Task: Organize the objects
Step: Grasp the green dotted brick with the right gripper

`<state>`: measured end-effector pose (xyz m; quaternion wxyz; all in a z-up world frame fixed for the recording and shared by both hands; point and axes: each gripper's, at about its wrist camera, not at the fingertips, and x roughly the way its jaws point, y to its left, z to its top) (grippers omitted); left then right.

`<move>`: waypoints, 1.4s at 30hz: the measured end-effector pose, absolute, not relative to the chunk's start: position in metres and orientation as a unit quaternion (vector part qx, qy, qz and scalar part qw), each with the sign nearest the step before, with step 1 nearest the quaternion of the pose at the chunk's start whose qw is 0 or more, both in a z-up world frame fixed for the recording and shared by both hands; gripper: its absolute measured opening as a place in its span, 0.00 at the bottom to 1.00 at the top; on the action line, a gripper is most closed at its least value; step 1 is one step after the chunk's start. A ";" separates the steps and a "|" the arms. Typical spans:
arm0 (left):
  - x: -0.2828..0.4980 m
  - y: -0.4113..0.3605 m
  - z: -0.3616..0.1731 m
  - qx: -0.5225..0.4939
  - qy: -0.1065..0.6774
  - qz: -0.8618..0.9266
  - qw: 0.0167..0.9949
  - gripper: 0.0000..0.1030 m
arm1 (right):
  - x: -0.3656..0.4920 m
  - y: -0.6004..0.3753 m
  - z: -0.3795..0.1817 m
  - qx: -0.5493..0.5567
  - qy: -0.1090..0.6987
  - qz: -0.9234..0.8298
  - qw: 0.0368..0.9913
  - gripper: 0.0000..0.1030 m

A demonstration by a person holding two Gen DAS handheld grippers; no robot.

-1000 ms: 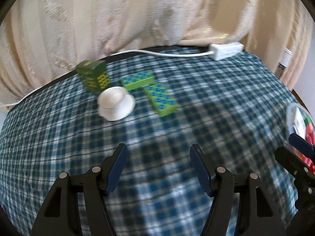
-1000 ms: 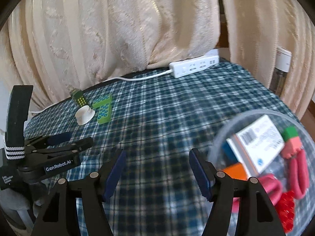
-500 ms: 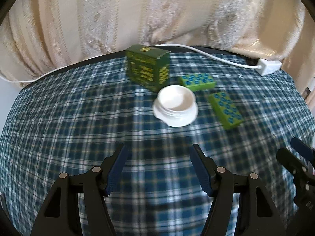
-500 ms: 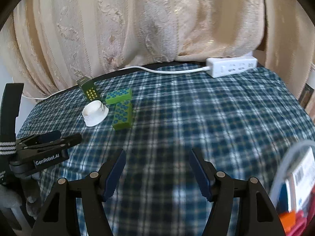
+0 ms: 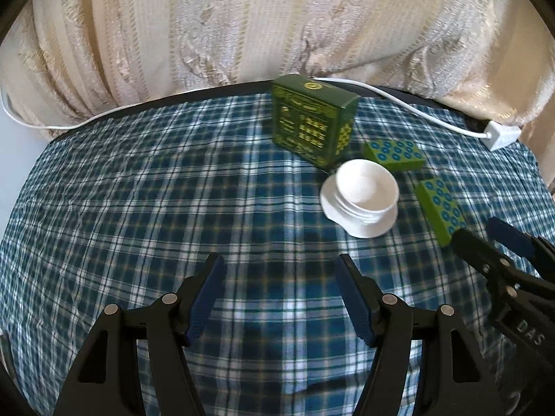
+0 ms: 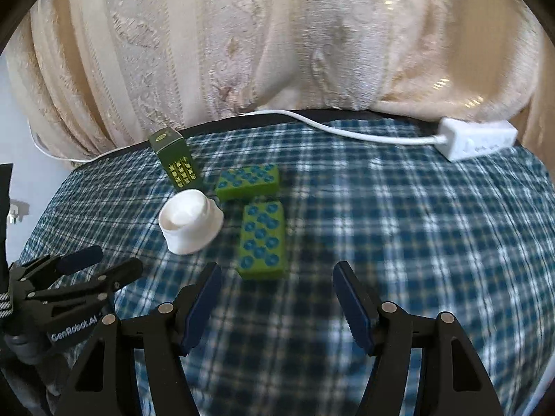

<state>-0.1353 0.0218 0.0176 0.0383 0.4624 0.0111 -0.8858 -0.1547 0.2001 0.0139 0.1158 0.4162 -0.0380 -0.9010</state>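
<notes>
**Both grippers close in on the green-and-white cluster, nothing lifted yet**

A bench (image 5: 138,190) draped in a blue-and-white checked cloth fills both views, with a cream curtain (image 5: 242,27) across the top of each frame. A white power strip (image 6: 478,138) lies at the right edge of the right wrist view, its cable running left along the bench's far rim.

The things to organize sit together. The dark green box (image 5: 312,118) stands upright, upper centre in the left wrist view. Just below and right of it is the white cup (image 5: 362,196), sitting on a white saucer. Two flat green blocks with blue dots lie nearby: the far block (image 6: 248,180) just beside the box, the near block (image 6: 263,241) to the right of the cup and lowest in the cluster.

The left hand-held gripper (image 5: 277,298) hangs over bare cloth, jaws moderately wide and empty, the cup up and to its right. The right hand-held gripper (image 6: 275,300) is likewise moderately wide and empty, with the near block just beyond its fingertips.

This looks like the approach step. Next, judging by position, the right gripper would need to advance until its pads straddle the near block's long sides, then close; the block lies flat, so the fingers must come right down to the cloth.
</notes>
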 end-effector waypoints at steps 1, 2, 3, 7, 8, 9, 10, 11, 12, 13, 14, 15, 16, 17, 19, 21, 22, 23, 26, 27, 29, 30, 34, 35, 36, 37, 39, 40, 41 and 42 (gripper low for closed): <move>-0.135 0.020 0.018 0.462 0.013 -0.886 0.040 0.65 | -0.159 0.197 0.013 0.418 -0.035 -0.900 0.116 0.68; -0.135 0.019 0.017 0.462 0.014 -0.886 0.041 0.65 | -0.163 0.196 0.012 0.420 -0.033 -0.900 0.115 0.68; -0.135 0.017 0.017 0.463 0.015 -0.885 0.042 0.65 | -0.167 0.194 0.011 0.422 -0.032 -0.899 0.115 0.68; -0.136 0.015 0.017 0.464 0.017 -0.885 0.042 0.65 | -0.177 0.190 0.007 0.431 -0.025 -0.895 0.112 0.66; -0.137 0.015 0.017 0.464 0.017 -0.885 0.041 0.65 | -0.180 0.189 0.006 0.433 -0.023 -0.894 0.114 0.62; -0.136 0.014 0.016 0.464 0.017 -0.885 0.041 0.65 | -0.182 0.189 0.005 0.436 -0.022 -0.892 0.115 0.59; -0.137 0.015 0.016 0.464 0.016 -0.885 0.040 0.65 | -0.184 0.188 0.005 0.435 -0.019 -0.893 0.114 0.58; -0.138 0.014 0.016 0.464 0.016 -0.885 0.039 0.65 | -0.185 0.187 0.005 0.434 -0.015 -0.894 0.113 0.55; -0.138 0.015 0.016 0.463 0.015 -0.885 0.038 0.65 | -0.186 0.186 0.005 0.433 -0.012 -0.894 0.113 0.51; -0.139 0.015 0.015 0.463 0.016 -0.885 0.036 0.65 | -0.187 0.185 0.005 0.433 -0.007 -0.894 0.114 0.49; -0.139 0.016 0.015 0.463 0.016 -0.885 0.035 0.65 | -0.187 0.184 0.005 0.431 -0.001 -0.895 0.112 0.45; -0.140 0.017 0.015 0.463 0.016 -0.886 0.033 0.65 | -0.187 0.184 0.004 0.430 0.005 -0.896 0.109 0.41; -0.140 0.018 0.014 0.463 0.015 -0.886 0.032 0.65 | -0.186 0.184 0.004 0.428 0.010 -0.897 0.106 0.40; -0.141 0.018 0.014 0.462 0.015 -0.886 0.032 0.65 | -0.186 0.185 0.005 0.428 0.011 -0.898 0.103 0.37; -0.142 0.020 0.012 0.463 0.016 -0.886 0.029 0.65 | -0.186 0.188 0.005 0.428 0.009 -0.898 0.099 0.32; -0.143 0.022 0.012 0.463 0.017 -0.886 0.026 0.65 | -0.184 0.192 0.006 0.429 0.003 -0.898 0.095 0.32; -0.144 0.022 0.012 0.463 0.016 -0.886 0.024 0.65 | -0.182 0.194 0.006 0.429 0.002 -0.899 0.092 0.32; -0.145 0.024 0.012 0.462 0.015 -0.887 0.022 0.65 | -0.180 0.197 0.007 0.429 0.001 -0.899 0.089 0.32; -0.150 0.031 0.012 0.458 0.013 -0.889 0.009 0.65 | -0.173 0.202 0.008 0.429 0.002 -0.900 0.083 0.32; -0.154 0.033 0.012 0.457 0.011 -0.889 0.006 0.65 | -0.168 0.204 0.008 0.429 0.004 -0.900 0.080 0.32; -0.159 0.038 0.014 0.453 0.009 -0.891 -0.001 0.65 | -0.162 0.208 0.008 0.429 0.004 -0.900 0.078 0.32; -0.162 0.041 0.014 0.451 0.008 -0.892 -0.005 0.65 | -0.158 0.210 0.008 0.429 0.005 -0.900 0.077 0.32; -0.174 0.052 0.013 0.447 0.004 -0.894 -0.020 0.65 | -0.143 0.217 0.007 0.429 0.002 -0.900 0.075 0.32; -0.177 0.056 0.013 0.445 0.002 -0.895 -0.023 0.65 | -0.140 0.219 0.007 0.429 -0.001 -0.900 0.076 0.32; -0.178 0.057 0.013 0.443 0.001 -0.896 -0.026 0.65 | -0.136 0.221 0.007 0.429 -0.006 -0.900 0.077 0.32; -0.180 0.061 0.014 0.442 -0.001 -0.897 -0.030 0.65 | -0.135 0.223 0.006 0.429 -0.009 -0.900 0.078 0.32; -0.183 0.064 0.014 0.439 -0.002 -0.898 -0.034 0.65 | -0.133 0.225 0.006 0.428 -0.018 -0.900 0.080 0.32; -0.184 0.066 0.014 0.438 -0.004 -0.898 -0.036 0.65 | -0.132 0.226 0.005 0.428 -0.022 -0.900 0.082 0.32; -0.186 0.069 0.014 0.436 -0.006 -0.899 -0.037 0.65 | -0.132 0.227 0.005 0.428 -0.024 -0.900 0.083 0.32; -0.185 0.069 0.015 0.435 -0.007 -0.900 -0.038 0.65 | -0.132 0.227 0.005 0.428 -0.026 -0.900 0.083 0.32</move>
